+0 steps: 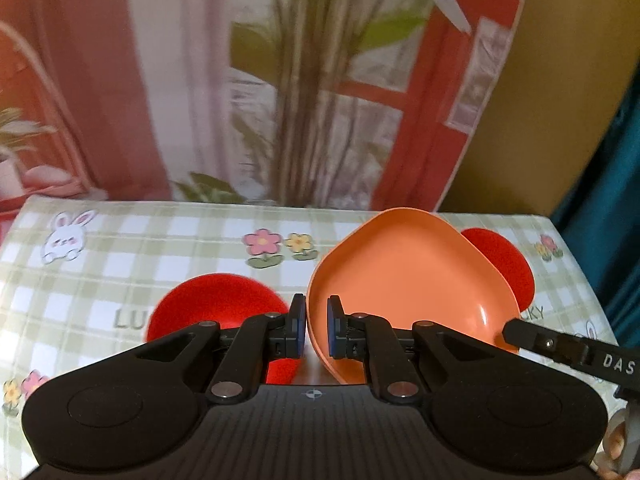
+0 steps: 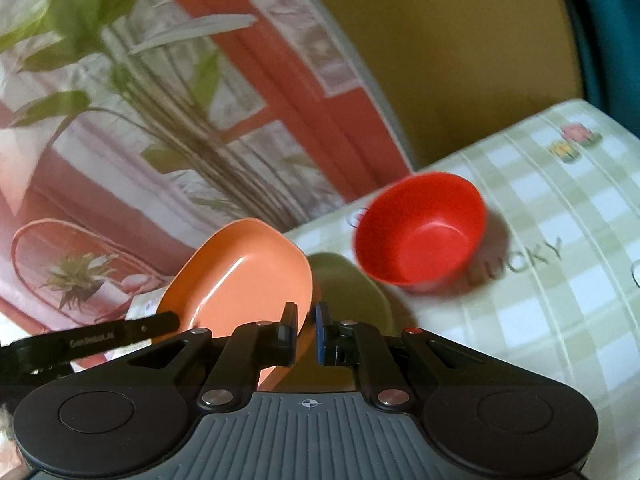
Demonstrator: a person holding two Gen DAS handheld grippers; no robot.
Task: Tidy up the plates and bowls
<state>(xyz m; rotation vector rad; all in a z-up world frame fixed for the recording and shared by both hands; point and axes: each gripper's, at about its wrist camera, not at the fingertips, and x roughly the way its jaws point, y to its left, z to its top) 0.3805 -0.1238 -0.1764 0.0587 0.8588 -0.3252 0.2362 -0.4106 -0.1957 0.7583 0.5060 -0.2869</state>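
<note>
Two views look forward along hand-held grippers above a table (image 1: pixel 168 240) covered in a green and white checked cloth printed with rabbits and flowers.

In the left wrist view, the left gripper (image 1: pixel 317 330) sits at the bottom centre of the frame. Its jaws are narrow and pinch the near rim of an orange plate (image 1: pixel 412 280), one pad on each side of the rim. The plate is tilted, its hollow facing the camera, filling the centre right of the frame. A red bowl (image 1: pixel 218 304) rests on the cloth at lower left, just behind the left finger. A second red bowl (image 1: pixel 504 264) peeks out from behind the plate's right edge. The right gripper's black finger enters from the lower right edge and reaches the plate's right rim.

In the right wrist view, the right gripper (image 2: pixel 306 334) is at the bottom centre, jaws narrow, closed on the orange plate's (image 2: pixel 240 272) edge. The plate tilts up toward the left of the frame. A red bowl (image 2: pixel 420 228) stands on the cloth at centre right, apart from the plate. The left gripper's black finger comes in from the lower left edge and meets the plate.

A backdrop (image 1: pixel 120 80) printed with plants and orange window frames stands behind the table.
</note>
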